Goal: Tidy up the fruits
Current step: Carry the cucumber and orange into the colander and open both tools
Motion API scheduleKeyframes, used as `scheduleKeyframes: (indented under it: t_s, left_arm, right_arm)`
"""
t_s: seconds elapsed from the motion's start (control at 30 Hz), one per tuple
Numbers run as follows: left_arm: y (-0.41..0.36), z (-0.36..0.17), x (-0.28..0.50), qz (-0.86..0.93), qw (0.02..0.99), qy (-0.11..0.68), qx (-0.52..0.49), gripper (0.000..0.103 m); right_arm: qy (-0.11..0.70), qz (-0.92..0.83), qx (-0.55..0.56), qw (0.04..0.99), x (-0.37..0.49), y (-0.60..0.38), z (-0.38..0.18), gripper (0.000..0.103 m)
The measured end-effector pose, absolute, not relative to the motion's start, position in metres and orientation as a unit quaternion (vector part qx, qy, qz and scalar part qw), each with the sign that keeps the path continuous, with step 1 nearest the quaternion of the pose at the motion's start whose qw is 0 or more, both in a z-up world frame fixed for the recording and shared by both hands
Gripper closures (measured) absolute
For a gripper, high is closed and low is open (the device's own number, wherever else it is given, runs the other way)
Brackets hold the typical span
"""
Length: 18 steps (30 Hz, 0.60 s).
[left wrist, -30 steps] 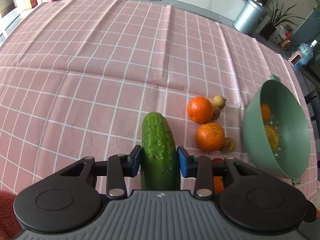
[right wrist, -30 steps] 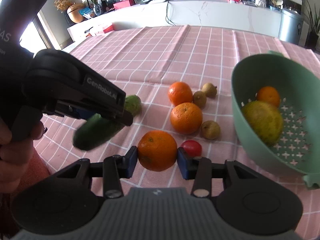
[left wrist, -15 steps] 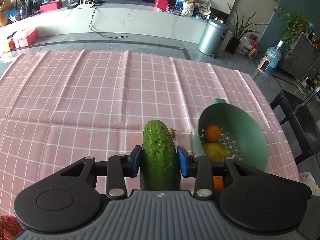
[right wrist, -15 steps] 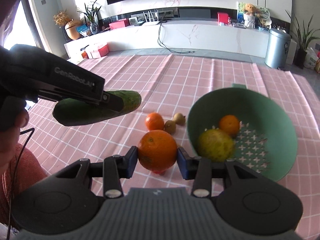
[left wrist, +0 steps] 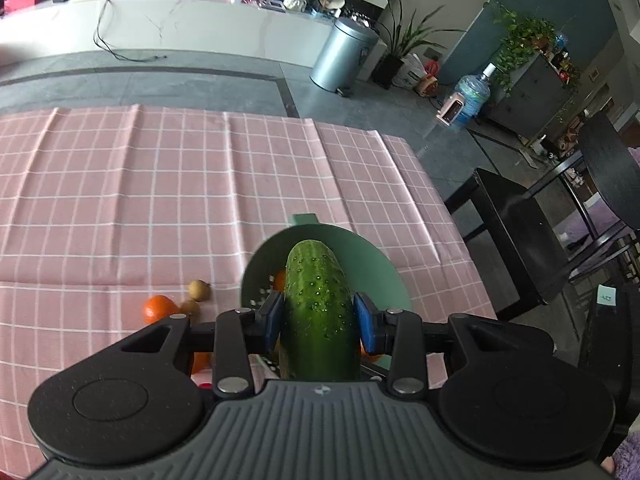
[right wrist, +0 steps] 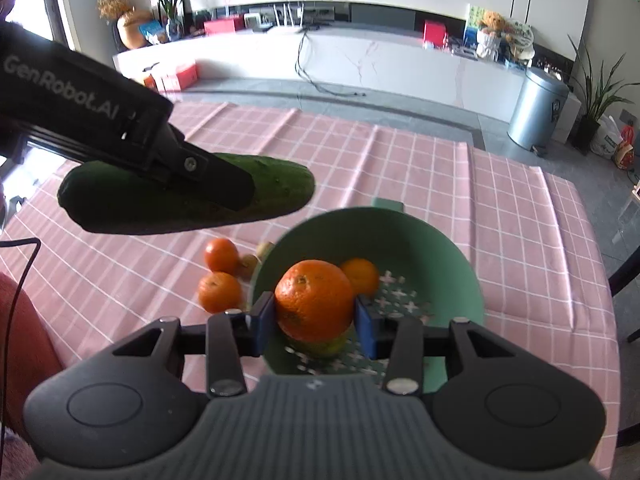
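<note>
My left gripper [left wrist: 318, 322] is shut on a green cucumber [left wrist: 318, 308] and holds it in the air over the green colander bowl [left wrist: 372, 264]. In the right wrist view the cucumber [right wrist: 120, 204] hangs above the table, left of the bowl [right wrist: 452, 264]. My right gripper [right wrist: 314, 320] is shut on a large orange [right wrist: 314, 306] and holds it above the bowl, which contains a small orange [right wrist: 360, 276] and a yellow-green fruit [right wrist: 320, 346]. Two oranges [right wrist: 220, 292] and small brown fruits [right wrist: 248, 266] lie on the pink checked cloth left of the bowl.
The table's right edge [left wrist: 460, 232] is close to the bowl, with a dark chair [left wrist: 560, 232] beyond it. The pink cloth [left wrist: 140, 200] stretches far to the left and back. A thin black cable [right wrist: 20, 276] hangs at the left of the right wrist view.
Both grippers have risen and moved right with their fruit. The cucumber and the orange are now over the bowl instead of beside it, and the table looks farther below.
</note>
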State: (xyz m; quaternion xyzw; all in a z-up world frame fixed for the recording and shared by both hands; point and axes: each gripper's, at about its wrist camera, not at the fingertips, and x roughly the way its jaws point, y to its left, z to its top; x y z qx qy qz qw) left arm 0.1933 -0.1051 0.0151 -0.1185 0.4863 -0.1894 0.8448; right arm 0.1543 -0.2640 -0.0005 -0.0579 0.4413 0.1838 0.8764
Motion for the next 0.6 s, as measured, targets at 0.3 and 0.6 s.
scheduleKeyframes:
  t_s: [0.3, 0.6]
  left_arm:
    - [-0.141, -0.032, 0.231, -0.198, 0.796, 0.551, -0.153, 0.060]
    - [-0.156, -0.069, 0.248, -0.189, 0.773, 0.586, -0.154, 0.060]
  right_arm:
    - [0.510, 0.213, -0.141, 0.821, 0.191, -0.285, -0.019, 0.063]
    - [0.555, 0.253, -0.160, 0.776, 0.215, -0.296, -0.045, 0.064]
